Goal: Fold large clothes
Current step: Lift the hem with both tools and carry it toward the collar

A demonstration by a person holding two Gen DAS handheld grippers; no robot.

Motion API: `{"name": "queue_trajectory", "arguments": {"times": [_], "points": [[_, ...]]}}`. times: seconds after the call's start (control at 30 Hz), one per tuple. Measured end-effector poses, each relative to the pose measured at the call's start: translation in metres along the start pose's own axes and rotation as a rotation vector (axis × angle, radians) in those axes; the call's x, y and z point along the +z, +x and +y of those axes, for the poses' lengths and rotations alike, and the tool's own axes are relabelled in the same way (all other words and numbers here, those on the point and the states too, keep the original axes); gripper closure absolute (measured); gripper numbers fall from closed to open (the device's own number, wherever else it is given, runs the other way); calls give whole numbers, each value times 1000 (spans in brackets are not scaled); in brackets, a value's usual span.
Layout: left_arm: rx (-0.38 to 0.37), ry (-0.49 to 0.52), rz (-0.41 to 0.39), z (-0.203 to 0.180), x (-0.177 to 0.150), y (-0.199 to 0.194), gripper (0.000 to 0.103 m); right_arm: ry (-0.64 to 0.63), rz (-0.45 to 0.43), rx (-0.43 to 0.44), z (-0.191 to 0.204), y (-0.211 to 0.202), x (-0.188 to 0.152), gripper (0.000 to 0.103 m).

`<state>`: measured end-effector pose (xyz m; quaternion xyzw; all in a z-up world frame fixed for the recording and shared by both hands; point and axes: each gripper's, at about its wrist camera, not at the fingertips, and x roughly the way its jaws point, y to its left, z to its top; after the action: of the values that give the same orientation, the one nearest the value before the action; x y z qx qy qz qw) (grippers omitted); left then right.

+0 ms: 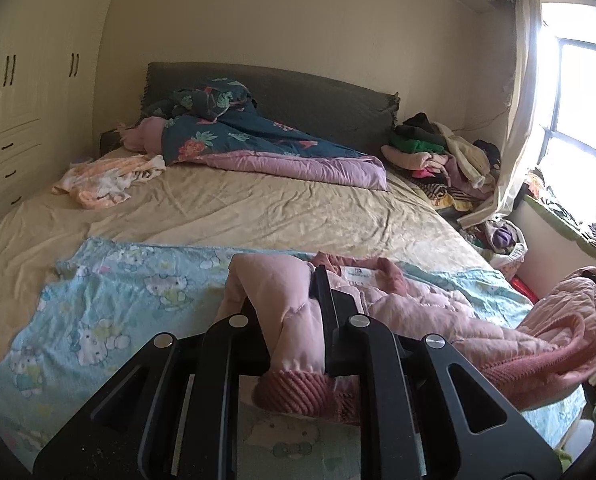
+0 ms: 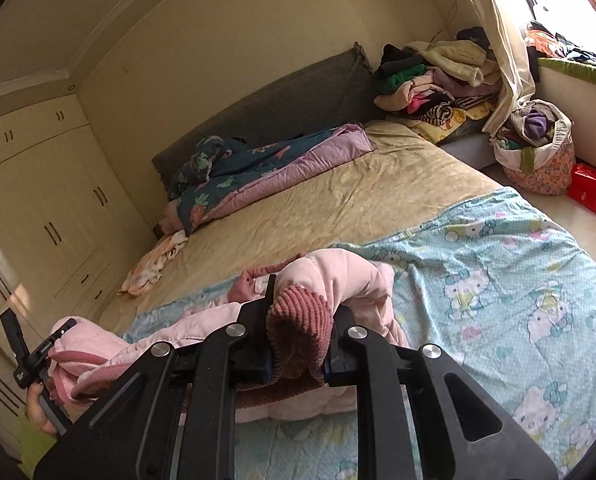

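A pink quilted jacket [image 1: 409, 304] with darker ribbed cuffs lies across the light-blue cartoon-print blanket [image 1: 110, 300] at the near end of the bed. My left gripper [image 1: 294, 320] is shut on one sleeve just above its ribbed cuff [image 1: 298, 396], and the sleeve is lifted off the blanket. My right gripper [image 2: 298, 320] is shut on the other sleeve at its ribbed cuff [image 2: 299, 320], also raised. In the right wrist view the left gripper [image 2: 38, 344] shows at the lower left with a hand on its handle, and the jacket [image 2: 146, 344] sags between the two.
Beige sheet [image 1: 258, 208] covers the bed's middle. A floral quilt [image 1: 258, 140] is bunched at the dark headboard, a small orange garment [image 1: 102, 180] lies at far left. Clothes pile [image 1: 441, 152], a laundry basket [image 2: 537, 152] and a red box [image 2: 593, 188] sit right; wardrobes [image 1: 26, 92] left.
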<state>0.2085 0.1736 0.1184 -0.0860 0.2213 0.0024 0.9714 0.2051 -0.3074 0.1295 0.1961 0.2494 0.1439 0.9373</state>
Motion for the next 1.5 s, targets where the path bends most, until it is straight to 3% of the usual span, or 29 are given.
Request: {"name": "queue_trajectory", "arguments": {"times": [0.3,0.63,1.07,1.5], "points": [[40,-7,24,3,10,26,94,2,25,-29,0,30,21,88],[109,30,74,2,-2,63,92,11,114,-123,-20,74,13,87],[161,60,116,5,-7,107,92,-9,196,-179,-33,136,16,87],[161,56,157,5,-13,152,92,212,265,-94,-82,190,11,79]]}}
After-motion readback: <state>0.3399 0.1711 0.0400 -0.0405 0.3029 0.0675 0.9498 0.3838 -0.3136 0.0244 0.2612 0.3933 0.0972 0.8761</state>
